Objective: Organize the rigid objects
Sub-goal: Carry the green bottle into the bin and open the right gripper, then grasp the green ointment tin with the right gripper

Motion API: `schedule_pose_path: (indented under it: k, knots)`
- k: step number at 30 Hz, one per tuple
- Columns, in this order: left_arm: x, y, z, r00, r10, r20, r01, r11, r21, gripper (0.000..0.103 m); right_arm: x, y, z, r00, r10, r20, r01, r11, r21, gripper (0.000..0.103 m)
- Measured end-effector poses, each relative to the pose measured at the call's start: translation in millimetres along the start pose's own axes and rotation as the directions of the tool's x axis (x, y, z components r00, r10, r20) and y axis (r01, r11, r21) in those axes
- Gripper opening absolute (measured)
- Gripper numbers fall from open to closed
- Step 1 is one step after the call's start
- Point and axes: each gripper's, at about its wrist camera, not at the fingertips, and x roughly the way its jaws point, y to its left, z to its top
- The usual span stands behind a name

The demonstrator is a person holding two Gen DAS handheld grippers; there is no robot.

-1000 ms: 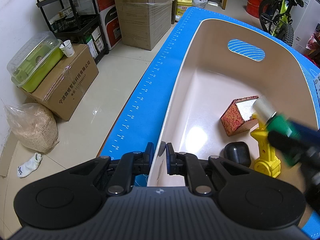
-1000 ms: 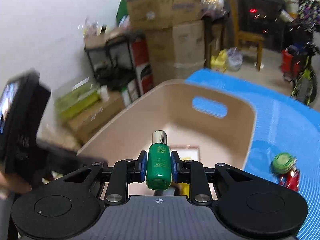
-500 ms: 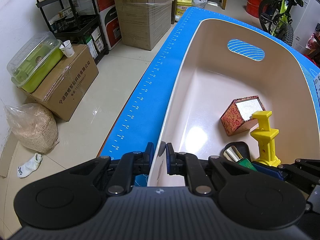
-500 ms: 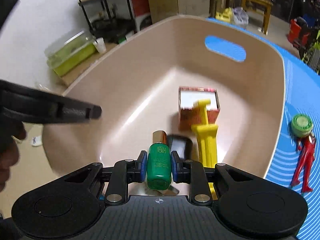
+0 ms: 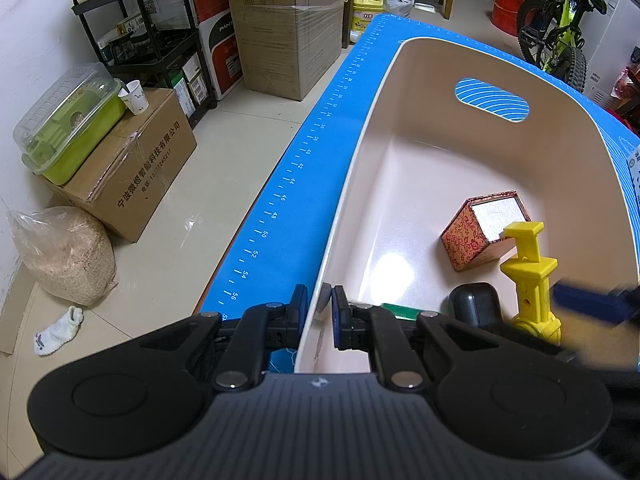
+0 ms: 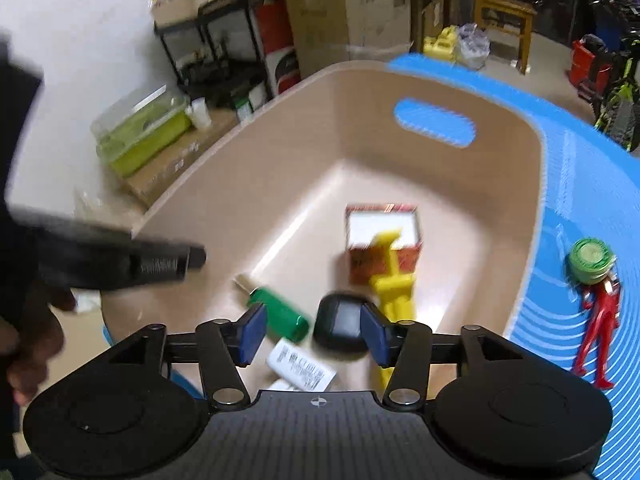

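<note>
In the left wrist view, your left gripper [image 5: 320,308] is clamped on the near rim of the beige bin [image 5: 384,92], one pad outside the wall and one inside, which steadies the bin on the blue mat [image 5: 304,184]. Inside the bin, toward its right wall, you can see the patterned box [image 5: 480,232], the yellow toy [image 5: 528,276] leaning against it, and the black case [image 5: 474,304] nearer the rim you hold; only a green sliver of the green bottle [image 5: 400,310] shows just behind your fingers. In the right wrist view, your right gripper [image 6: 312,332] hangs over the near end of the bin with its jaws opening and nothing pressed between the pads: the green bottle [image 6: 278,312] lies on its side on the bin floor, metallic cap pointing toward the left wall, beside the black case [image 6: 340,326]. Outside the bin's right wall, on the mat, lie a green round container [image 6: 591,259] and a red figure [image 6: 600,320], touching each other. I judge both light and stiff. The figure is thin with limbs that may snap or twist, so take it across the torso. The container looks smooth, so pinch it across its widest part, squarely, or it may squirt out.
</note>
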Motion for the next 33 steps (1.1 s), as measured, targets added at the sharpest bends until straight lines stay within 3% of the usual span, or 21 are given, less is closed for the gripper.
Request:
schedule_pose_path:
  k: [6, 11, 16, 20, 33]
  knots:
    - [0, 0, 0, 1.0, 0.001, 0.0, -0.001, 1.0, 0.0, 0.014, -41, -32, 18, 0.985, -0.073, 0.156, 0.062, 0.995, 0.073, 0.071]
    - [1, 0, 0, 1.0, 0.001, 0.0, -0.001, 1.0, 0.001, 0.014, -53, -78, 23, 0.958, -0.186, 0.216, 0.146, 0.971, 0.189, 0.077]
    - [1, 0, 0, 1.0, 0.0, 0.0, 0.0, 1.0, 0.0, 0.015, -36, -123, 14, 0.919, -0.335, 0.207, 0.269, 0.918, 0.29, 0.082]
    - [1, 0, 0, 1.0, 0.001, 0.0, -0.001, 1.0, 0.001, 0.015, -11, -152, 2, 0.908, -0.386, 0.162, 0.318, 0.888, 0.333, 0.082]
    - [1, -1, -1, 1.0, -0.001, -0.001, 0.001, 1.0, 0.002, 0.015, 52, -168, -7, 0.843, -0.521, 0.132, 0.499, 0.85, 0.169, 0.082]
